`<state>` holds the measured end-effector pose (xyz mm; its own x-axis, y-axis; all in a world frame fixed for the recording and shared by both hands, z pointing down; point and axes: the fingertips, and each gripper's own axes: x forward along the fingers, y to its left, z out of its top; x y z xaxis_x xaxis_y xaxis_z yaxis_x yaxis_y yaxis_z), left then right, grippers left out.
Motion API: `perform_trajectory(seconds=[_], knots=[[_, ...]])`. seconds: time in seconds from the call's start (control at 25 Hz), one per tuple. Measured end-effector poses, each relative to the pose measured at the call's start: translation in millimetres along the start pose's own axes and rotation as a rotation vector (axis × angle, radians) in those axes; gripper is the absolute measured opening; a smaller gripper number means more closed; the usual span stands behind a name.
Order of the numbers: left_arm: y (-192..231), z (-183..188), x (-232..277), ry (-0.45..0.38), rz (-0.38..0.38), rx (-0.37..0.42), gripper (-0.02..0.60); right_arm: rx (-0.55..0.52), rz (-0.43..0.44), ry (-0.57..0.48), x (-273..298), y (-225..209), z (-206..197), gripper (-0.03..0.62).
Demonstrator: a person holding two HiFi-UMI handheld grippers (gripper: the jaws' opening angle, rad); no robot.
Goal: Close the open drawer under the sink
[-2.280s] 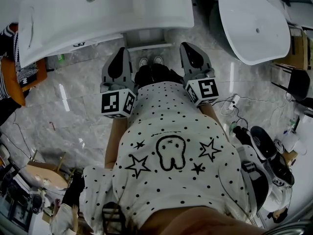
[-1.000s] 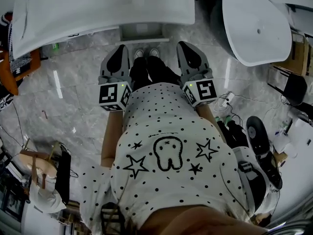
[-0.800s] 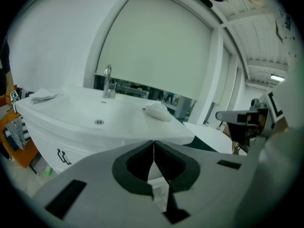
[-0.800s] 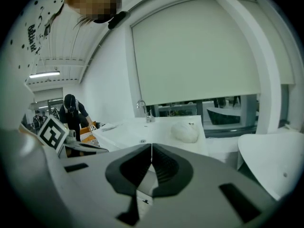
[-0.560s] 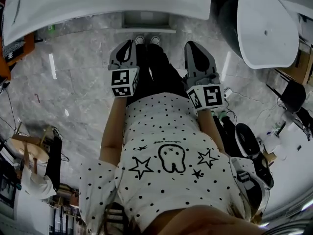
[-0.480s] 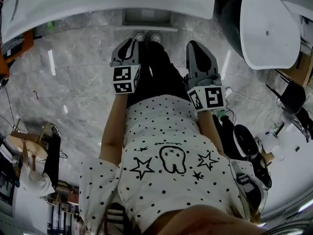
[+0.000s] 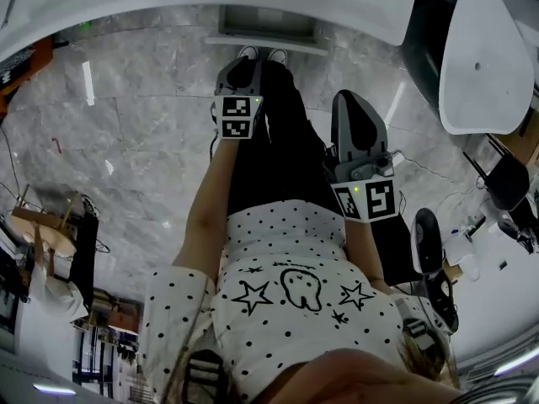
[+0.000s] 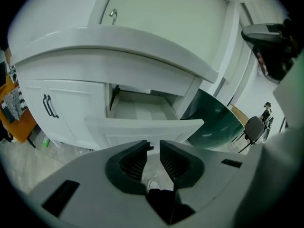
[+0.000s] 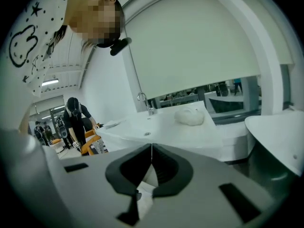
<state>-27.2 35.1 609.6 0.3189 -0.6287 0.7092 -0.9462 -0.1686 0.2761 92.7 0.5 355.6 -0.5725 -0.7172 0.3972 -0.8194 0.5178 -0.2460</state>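
The drawer [image 8: 142, 123] under the sink [image 8: 118, 42] stands pulled out, so the push remains. The left gripper [image 8: 153, 147] faces its front, jaws just opened, spread, nothing between them; the right gripper [image 9: 151, 148] is pressed together, empty

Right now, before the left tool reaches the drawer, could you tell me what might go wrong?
The left tool, whose jaws have just been opening with nothing between them, points below the open drawer; pushing its front from low down may skew it. The sink counter overhangs the drawer, so a rising tool could knock its edge.
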Motion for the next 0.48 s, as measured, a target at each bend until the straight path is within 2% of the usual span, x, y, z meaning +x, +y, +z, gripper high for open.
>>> perform_trajectory(seconds=[0.16,0.32,0.48], knots=[[-4.8,-15.1,24.3,-0.013,-0.049,-0.028,0.091,0.000,-0.021,0.008,9.0,-5.3,-11.6,0.015],[2.4,-29.9,43.1,-0.010,-0.032,-0.056,0.098,0.010,-0.036,0.006,10.8,-6.5,-23.9,0.015],[6.5,-41.6,65.2,0.012,-0.017,-0.049,0.101,0.031,-0.045,0.021,11.6,-9.4,-39.1,0.015]])
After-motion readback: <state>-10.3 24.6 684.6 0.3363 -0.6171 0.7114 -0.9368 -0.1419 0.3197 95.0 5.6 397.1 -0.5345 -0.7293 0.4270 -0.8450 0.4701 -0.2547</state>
